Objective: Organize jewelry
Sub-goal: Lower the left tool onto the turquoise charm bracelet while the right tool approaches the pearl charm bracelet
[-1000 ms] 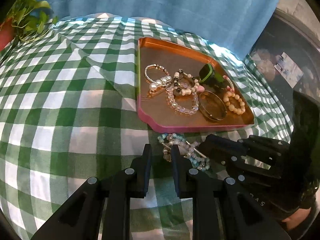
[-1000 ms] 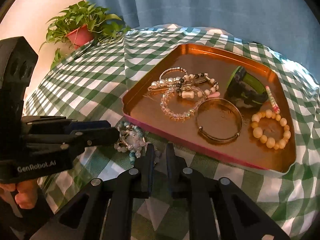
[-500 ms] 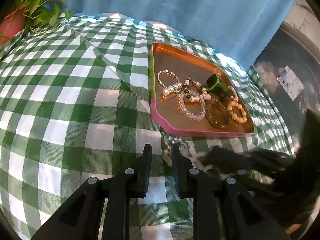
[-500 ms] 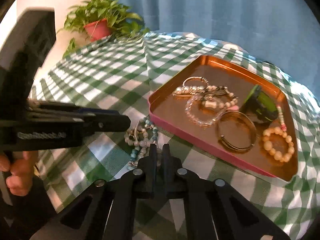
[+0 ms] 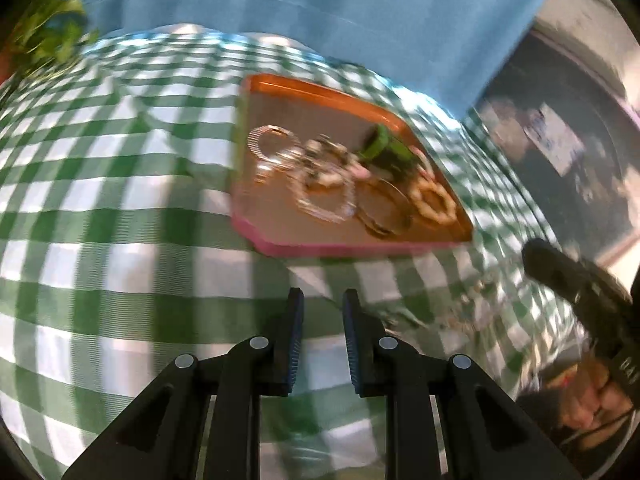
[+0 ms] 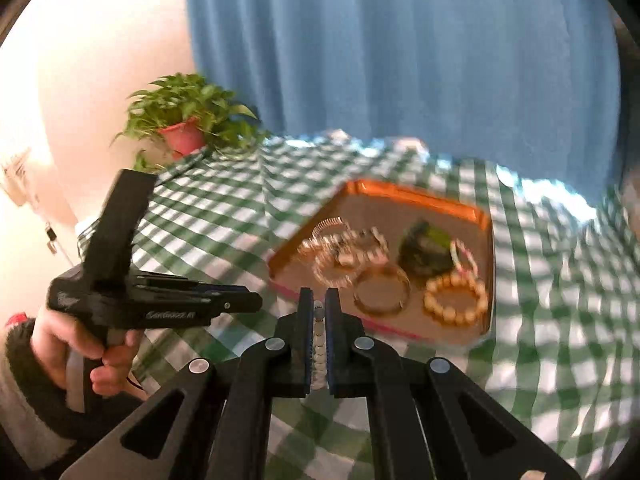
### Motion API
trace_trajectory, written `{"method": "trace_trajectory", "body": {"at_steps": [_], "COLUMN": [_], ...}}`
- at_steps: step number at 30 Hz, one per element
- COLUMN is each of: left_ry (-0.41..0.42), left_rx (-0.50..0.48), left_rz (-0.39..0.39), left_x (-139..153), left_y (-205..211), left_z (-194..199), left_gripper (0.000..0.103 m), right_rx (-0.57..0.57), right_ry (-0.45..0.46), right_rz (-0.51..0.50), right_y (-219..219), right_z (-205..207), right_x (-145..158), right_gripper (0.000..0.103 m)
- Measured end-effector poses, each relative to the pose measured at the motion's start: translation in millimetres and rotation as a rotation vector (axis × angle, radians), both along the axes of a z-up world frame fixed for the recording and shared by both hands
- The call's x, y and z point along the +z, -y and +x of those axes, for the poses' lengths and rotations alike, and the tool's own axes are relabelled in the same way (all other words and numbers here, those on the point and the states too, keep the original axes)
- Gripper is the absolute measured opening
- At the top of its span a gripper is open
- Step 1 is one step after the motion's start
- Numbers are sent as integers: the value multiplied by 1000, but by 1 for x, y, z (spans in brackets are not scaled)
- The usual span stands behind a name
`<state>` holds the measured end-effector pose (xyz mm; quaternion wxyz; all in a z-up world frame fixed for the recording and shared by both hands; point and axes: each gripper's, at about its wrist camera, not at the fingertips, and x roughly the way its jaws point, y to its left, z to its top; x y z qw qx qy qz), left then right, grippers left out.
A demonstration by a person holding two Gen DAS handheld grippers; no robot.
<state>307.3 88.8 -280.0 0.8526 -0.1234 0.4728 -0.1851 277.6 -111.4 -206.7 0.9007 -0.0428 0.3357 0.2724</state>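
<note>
My right gripper [image 6: 319, 298] is shut on a strand of pale beads [image 6: 318, 332], which shows as a thin line between its pads, held above the checked cloth. The copper tray [image 6: 416, 196] lies just beyond it with several bracelets inside: a wooden bead bracelet [image 6: 436, 312], a gold bangle [image 6: 380, 314], clear and pearl bead bracelets, and a green and black piece [image 6: 424, 248]. My left gripper [image 5: 320, 300] hovers over the cloth in front of the tray [image 5: 340, 246], jaws a little apart, nothing between them. In its blurred view the right gripper [image 5: 580, 292] is at the right.
A green and white checked cloth [image 6: 560, 320] covers the table. A potted plant [image 6: 184, 120] stands at the far left corner, with a blue curtain [image 6: 400, 60] behind. A hand [image 6: 80, 336] holds the left gripper [image 6: 240, 300] at the left of the right wrist view.
The right gripper shut on the bead strand lying in front of the tray and rose with it; the strand is gone from the cloth. The left gripper drifted slightly.
</note>
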Motion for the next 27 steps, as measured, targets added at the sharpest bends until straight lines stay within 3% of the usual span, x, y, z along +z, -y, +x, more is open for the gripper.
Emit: {"method": "trace_trajectory", "body": {"at_steps": [5, 9, 11, 12, 15, 19, 22, 24, 27], "left_ry": [21, 1, -18, -38, 20, 47, 90, 86, 93], "left_rx": [-72, -115, -154, -177, -198, -193, -199, -210, -201], "left_rz": [-8, -20, 29, 56, 125, 175, 258, 224, 209], "left_x": [6, 3, -4, -9, -10, -16, -18, -17, -14], "left_y": [22, 38, 52, 59, 73, 83, 90, 88, 84], "left_z": [-5, -5, -3, -1, -5, -8, -10, -8, -6], "left_gripper": [21, 22, 27, 34, 57, 53, 38, 30, 29], "right_rx": [50, 5, -19, -31, -69, -113, -115, -121, -124], "right_ry": [109, 47, 3, -12, -62, -103, -158, -172, -178], "right_rz": [45, 25, -19, -41, -78, -91, -82, -98, -123], "right_y": [14, 26, 29, 31, 42, 59, 67, 69, 68], "right_z": [-17, -1, 8, 11, 15, 17, 20, 21, 20], "right_x": [23, 4, -14, -21, -38, -50, -63, -70, -78], "right_gripper": [5, 5, 5, 5, 5, 5, 6, 6, 6]}}
